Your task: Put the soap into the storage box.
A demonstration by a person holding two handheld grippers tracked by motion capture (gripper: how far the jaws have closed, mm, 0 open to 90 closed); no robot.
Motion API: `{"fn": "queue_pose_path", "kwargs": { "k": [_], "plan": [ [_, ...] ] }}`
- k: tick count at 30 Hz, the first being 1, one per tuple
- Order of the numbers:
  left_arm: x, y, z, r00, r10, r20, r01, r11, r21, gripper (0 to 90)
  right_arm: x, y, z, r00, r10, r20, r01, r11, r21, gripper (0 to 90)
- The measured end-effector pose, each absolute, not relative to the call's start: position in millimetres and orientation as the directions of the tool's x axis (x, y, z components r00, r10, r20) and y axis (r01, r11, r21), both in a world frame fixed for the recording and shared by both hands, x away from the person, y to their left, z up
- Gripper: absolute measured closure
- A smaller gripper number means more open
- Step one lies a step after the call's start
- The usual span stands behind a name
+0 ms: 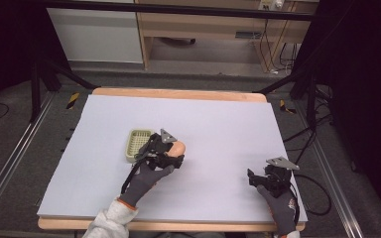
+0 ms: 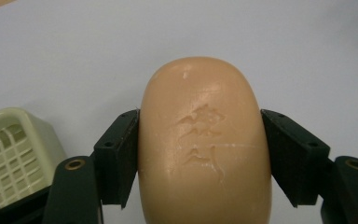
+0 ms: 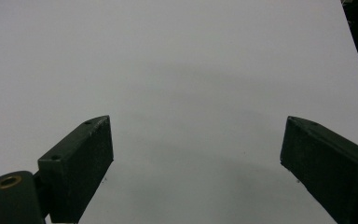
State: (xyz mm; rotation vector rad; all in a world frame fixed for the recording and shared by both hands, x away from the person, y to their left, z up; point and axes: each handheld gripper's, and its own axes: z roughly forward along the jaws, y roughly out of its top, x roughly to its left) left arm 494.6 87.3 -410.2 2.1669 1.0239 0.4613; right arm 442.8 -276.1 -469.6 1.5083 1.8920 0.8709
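An orange-tan bar of soap point(image 2: 205, 144) with characters stamped in its top sits between the two black jaws of my left gripper point(image 2: 200, 154), which is shut on its sides. From above, the soap point(image 1: 178, 147) and left gripper point(image 1: 171, 153) are near the table's middle, just right of a pale green slatted soap dish point(image 1: 138, 144). That dish point(image 2: 14, 154) lies at the lower left of the left gripper view. My right gripper point(image 3: 196, 158) stands open over bare white surface, and it rests at the front right of the table point(image 1: 260, 178).
The white sheet point(image 1: 218, 129) covers a wooden table whose edge shows at the back point(image 1: 178, 93). Black cables trail off the right side near the right gripper. A dark frame and wooden furniture stand beyond the table.
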Motion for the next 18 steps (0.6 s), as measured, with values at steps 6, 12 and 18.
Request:
{"fn": "queue_pose_path", "kwargs": {
  "k": [6, 12, 18],
  "plan": [
    [494, 102, -412, 0.609, 0.793, 0.018, 0.548, -0.437, 0.713, 31.5, 443, -276, -470, -0.209, 0.978, -0.029, 0.613, 0.154, 0.775, 9.7],
    [495, 118, -411, 0.589, 0.808, 0.014, 0.557, -0.419, 0.717, 31.6, 443, -276, -470, -0.209, 0.977, -0.029, 0.613, 0.154, 0.775, 9.7],
    [497, 133, -407, 0.563, 0.826, 0.013, 0.562, -0.395, 0.726, 31.6, 442, -276, -470, -0.211, 0.977, -0.033, 0.611, 0.158, 0.776, 9.7]
  ]
}}
